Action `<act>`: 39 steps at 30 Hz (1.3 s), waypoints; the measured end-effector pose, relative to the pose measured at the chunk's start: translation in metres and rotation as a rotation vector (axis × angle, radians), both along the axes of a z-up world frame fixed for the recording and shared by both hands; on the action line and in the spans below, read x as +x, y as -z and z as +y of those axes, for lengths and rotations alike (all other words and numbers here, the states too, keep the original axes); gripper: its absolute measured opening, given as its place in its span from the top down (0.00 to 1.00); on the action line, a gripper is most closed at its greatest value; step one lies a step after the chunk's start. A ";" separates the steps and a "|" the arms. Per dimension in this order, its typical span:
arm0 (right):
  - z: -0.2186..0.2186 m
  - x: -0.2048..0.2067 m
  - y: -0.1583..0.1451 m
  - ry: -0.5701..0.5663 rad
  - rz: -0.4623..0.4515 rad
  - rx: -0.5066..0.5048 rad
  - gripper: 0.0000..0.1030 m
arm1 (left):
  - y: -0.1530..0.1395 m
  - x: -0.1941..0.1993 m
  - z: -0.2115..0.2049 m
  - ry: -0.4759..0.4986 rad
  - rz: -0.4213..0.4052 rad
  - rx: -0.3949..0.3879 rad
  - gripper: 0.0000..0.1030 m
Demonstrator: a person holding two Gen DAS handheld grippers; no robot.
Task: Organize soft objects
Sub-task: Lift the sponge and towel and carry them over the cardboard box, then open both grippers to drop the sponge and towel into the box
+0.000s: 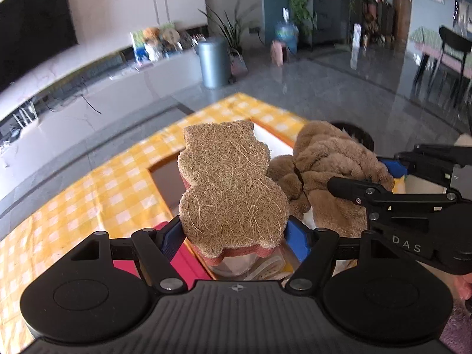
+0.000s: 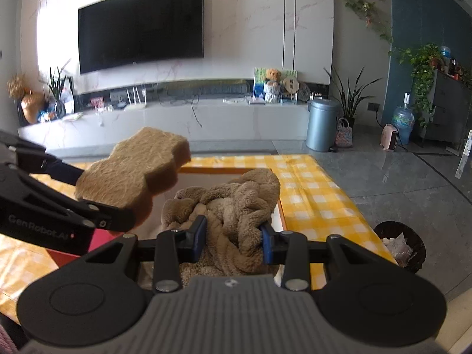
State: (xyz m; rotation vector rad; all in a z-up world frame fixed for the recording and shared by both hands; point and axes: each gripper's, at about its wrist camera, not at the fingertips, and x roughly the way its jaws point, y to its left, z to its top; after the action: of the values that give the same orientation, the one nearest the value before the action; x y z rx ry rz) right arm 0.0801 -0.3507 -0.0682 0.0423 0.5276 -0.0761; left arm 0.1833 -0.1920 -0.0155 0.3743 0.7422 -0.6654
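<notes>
The left hand-held gripper (image 1: 234,236) clamps a bear-shaped sponge (image 1: 230,188); the right hand-held gripper (image 2: 233,240) grips a brown plush cloth (image 2: 236,206).

Ahead of the right gripper, a large dark television (image 2: 141,28) hangs on the pale marbled wall, above a long white cabinet (image 2: 165,124). On that cabinet, ahead and slightly right, sits a small teddy bear (image 2: 273,77) beside a picture. Further right stands a grey metal bin (image 2: 321,124) on the glossy floor, with a spiky potted plant (image 2: 351,96) and a striped bag just beyond it. A water bottle (image 2: 403,122) and a pink heater (image 2: 389,137) stand far right. Below and right of the gripper is a black waste basket (image 2: 401,246) holding crumpled paper. A yellow checked tablecloth (image 2: 312,197) lies underneath.
</notes>
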 end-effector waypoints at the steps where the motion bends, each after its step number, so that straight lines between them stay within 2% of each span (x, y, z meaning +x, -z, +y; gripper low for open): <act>1: -0.002 0.005 0.003 -0.001 0.006 -0.005 0.64 | 0.004 0.004 -0.004 0.003 -0.001 0.013 0.19; 5: -0.009 0.027 0.007 0.013 -0.007 -0.037 0.64 | 0.013 0.023 -0.017 -0.013 -0.061 0.076 0.19; 11: -0.017 0.066 0.012 -0.010 -0.005 -0.071 0.64 | 0.029 0.051 -0.030 0.018 -0.014 0.185 0.19; 15: -0.018 0.093 0.028 -0.037 0.029 -0.097 0.64 | 0.046 0.060 -0.037 0.033 0.007 0.260 0.19; 18: -0.014 0.111 0.043 -0.054 0.068 -0.121 0.64 | 0.056 0.070 -0.040 0.041 0.030 0.286 0.19; 22: -0.012 0.123 0.052 -0.067 0.088 -0.143 0.56 | 0.060 0.076 -0.042 0.047 0.041 0.287 0.18; 26: -0.012 0.125 0.053 -0.063 0.094 -0.152 0.51 | 0.057 0.082 -0.046 0.090 0.017 0.303 0.14; 31: -0.013 0.114 0.044 -0.061 0.064 -0.191 0.30 | 0.044 0.076 -0.040 0.128 -0.024 0.273 0.13; 35: -0.015 0.104 0.039 -0.053 0.048 -0.184 0.29 | 0.035 0.071 -0.036 0.134 -0.040 0.243 0.13; 37: -0.016 0.101 0.038 -0.055 0.050 -0.167 0.36 | 0.032 0.069 -0.034 0.129 -0.037 0.233 0.21; 38: -0.015 0.100 0.038 -0.061 0.053 -0.163 0.40 | 0.031 0.068 -0.034 0.124 -0.030 0.230 0.33; 39: -0.014 0.099 0.039 -0.067 0.060 -0.164 0.50 | 0.032 0.068 -0.034 0.119 -0.014 0.235 0.46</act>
State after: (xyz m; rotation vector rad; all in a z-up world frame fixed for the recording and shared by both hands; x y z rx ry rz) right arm 0.1795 -0.3649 -0.1074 -0.1379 0.5808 -0.0553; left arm 0.2514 -0.2257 -0.0476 0.6416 0.7913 -0.6888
